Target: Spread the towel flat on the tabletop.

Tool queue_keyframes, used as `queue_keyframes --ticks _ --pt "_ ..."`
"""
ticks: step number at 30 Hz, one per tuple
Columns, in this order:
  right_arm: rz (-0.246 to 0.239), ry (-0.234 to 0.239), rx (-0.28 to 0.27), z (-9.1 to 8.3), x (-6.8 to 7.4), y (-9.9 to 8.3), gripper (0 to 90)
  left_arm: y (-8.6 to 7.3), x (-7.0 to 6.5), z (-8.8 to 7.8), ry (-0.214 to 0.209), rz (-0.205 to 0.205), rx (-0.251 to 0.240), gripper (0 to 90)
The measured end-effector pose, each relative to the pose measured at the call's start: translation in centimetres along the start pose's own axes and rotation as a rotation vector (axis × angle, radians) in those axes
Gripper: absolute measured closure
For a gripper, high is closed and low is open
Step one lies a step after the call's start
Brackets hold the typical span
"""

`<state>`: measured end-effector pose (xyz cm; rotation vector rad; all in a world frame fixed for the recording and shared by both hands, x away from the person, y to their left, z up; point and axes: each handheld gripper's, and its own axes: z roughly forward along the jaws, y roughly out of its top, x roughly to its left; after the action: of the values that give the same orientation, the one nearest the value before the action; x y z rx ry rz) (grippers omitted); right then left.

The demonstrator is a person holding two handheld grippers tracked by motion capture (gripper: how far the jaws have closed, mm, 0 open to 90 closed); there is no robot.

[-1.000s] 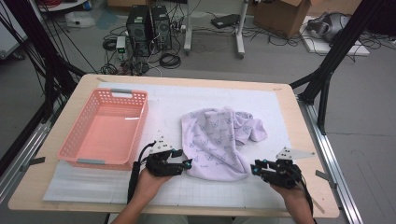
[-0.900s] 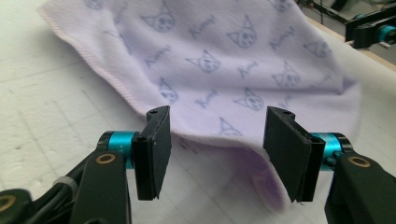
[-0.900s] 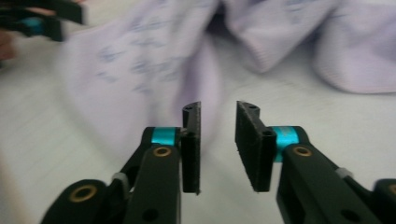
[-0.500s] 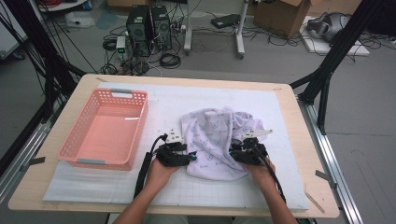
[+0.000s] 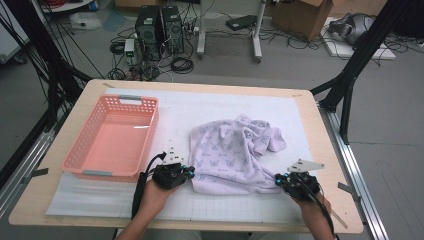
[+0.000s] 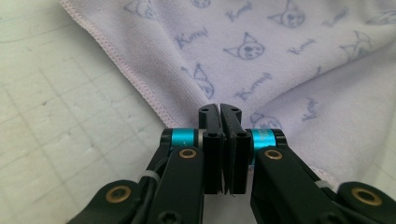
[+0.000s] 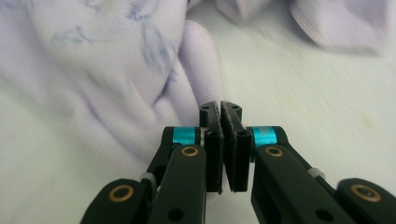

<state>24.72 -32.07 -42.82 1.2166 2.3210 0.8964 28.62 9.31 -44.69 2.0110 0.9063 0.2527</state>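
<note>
High view, pink basket [image 5: 82,155] holding nothing, both tools pressed together at lilac towel [image 5: 235,150] edge

Both tongs are now at the near edge of the lilac cloth [image 5: 235,155]: the left tongs [image 5: 189,172] at its near left corner, the right tongs [image 5: 279,181] at its near right corner. Their jaws have just been closing and now meet, seemingly pinching the hem. The cloth lies spread wider.
</note>
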Motion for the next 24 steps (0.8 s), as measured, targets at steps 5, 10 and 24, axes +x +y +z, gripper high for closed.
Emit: queue_keyframes --ticks 5,10,24 --pt "0.043 0.065 -0.020 -1.8 -0.2 -1.4 79.5 -0.3 -0.1 -0.2 -0.002 -0.007 -0.018 83.5" --pt "0.060 0.064 -0.132 -1.2 -1.2 0.8 71.5 -0.2 0.3 -0.2 0.005 -0.029 -0.052 66.2" --pt "0.010 0.117 -0.022 8.1 -0.6 7.1 85.9 -0.3 0.6 0.1 -0.008 -0.060 -0.076 54.8"
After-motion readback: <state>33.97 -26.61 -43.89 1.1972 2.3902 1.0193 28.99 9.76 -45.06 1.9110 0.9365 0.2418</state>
